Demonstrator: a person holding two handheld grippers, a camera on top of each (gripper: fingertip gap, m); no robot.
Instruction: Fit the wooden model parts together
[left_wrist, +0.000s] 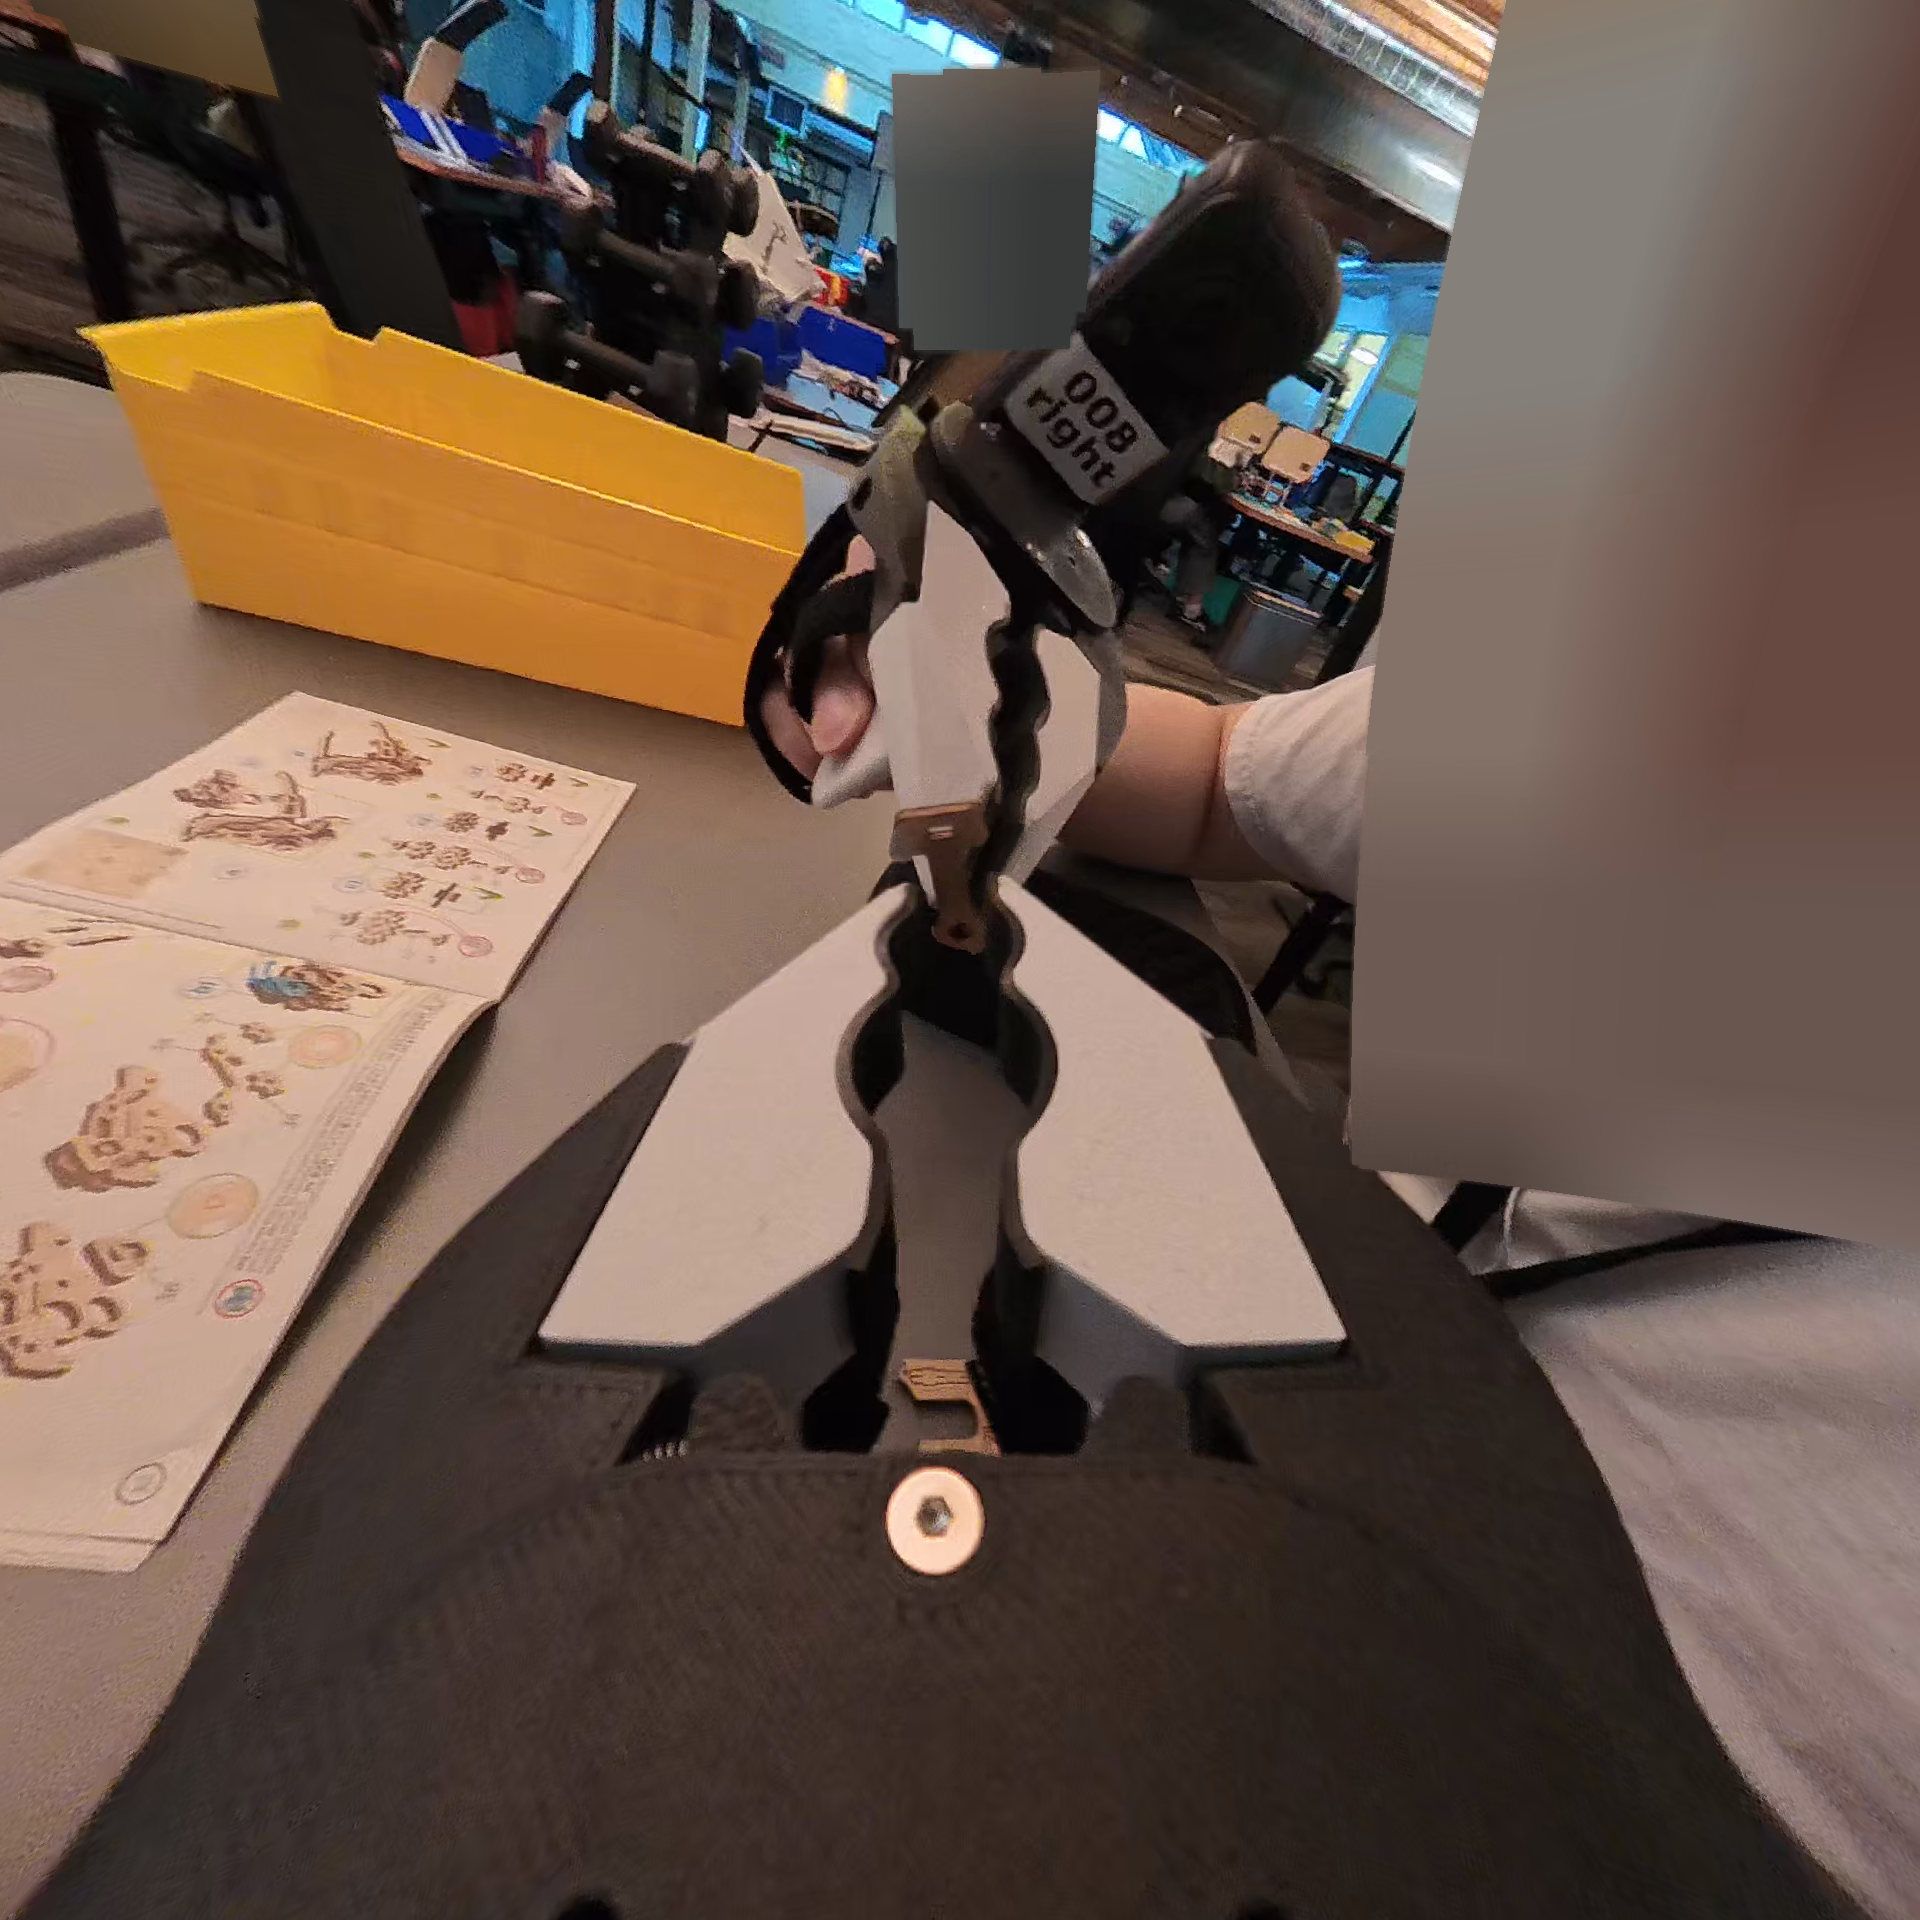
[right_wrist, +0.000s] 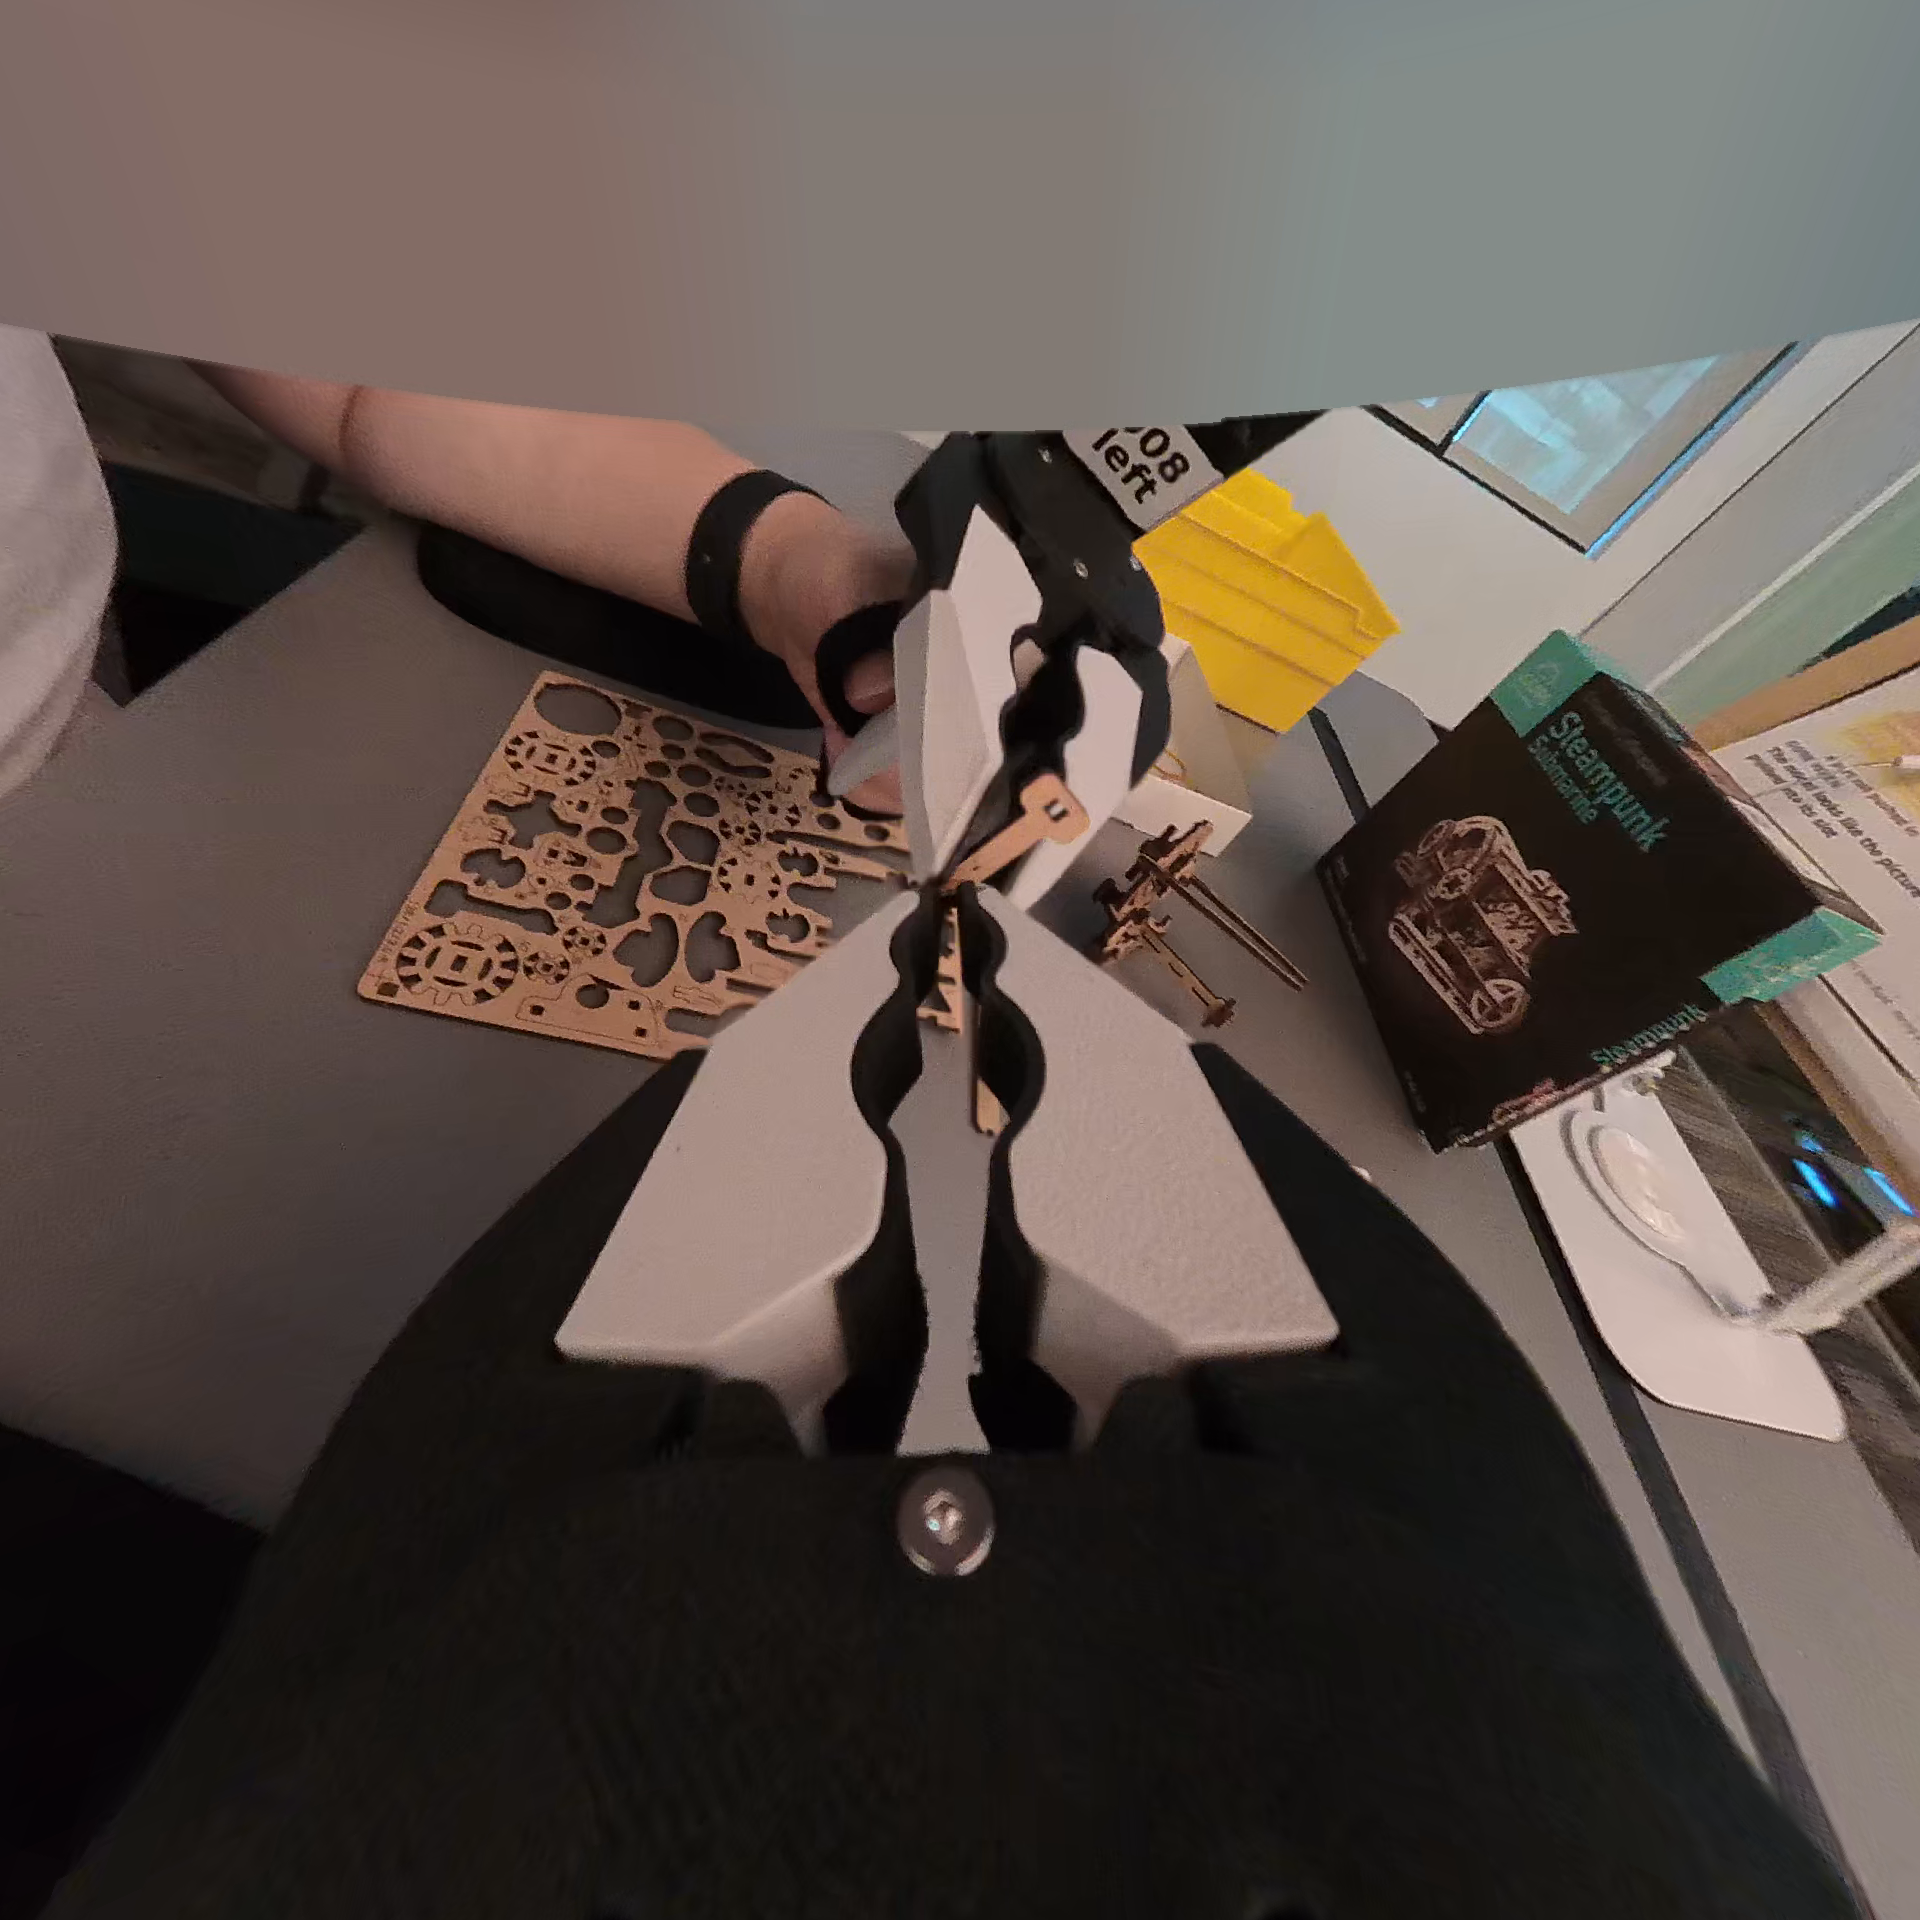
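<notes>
1. Left wrist view: at 12 o'clock the right gripper pinches a small wooden piece, tip-to-tip with the closed left gripper.
2. The left gripper's own part shows at 12 o'clock in the right wrist view.
3. Step, I judge: mating; next needs tab-slot alignment.

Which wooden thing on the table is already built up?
The small assembly with protruding rods, beside the dark box; the flat sheet is just a punched-out frame.

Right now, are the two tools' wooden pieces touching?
Cannot tell. In the right wrist view the left tool's piece and the right tool's piece converge at the tips, but neither view clearly shows contact or gap.
</notes>
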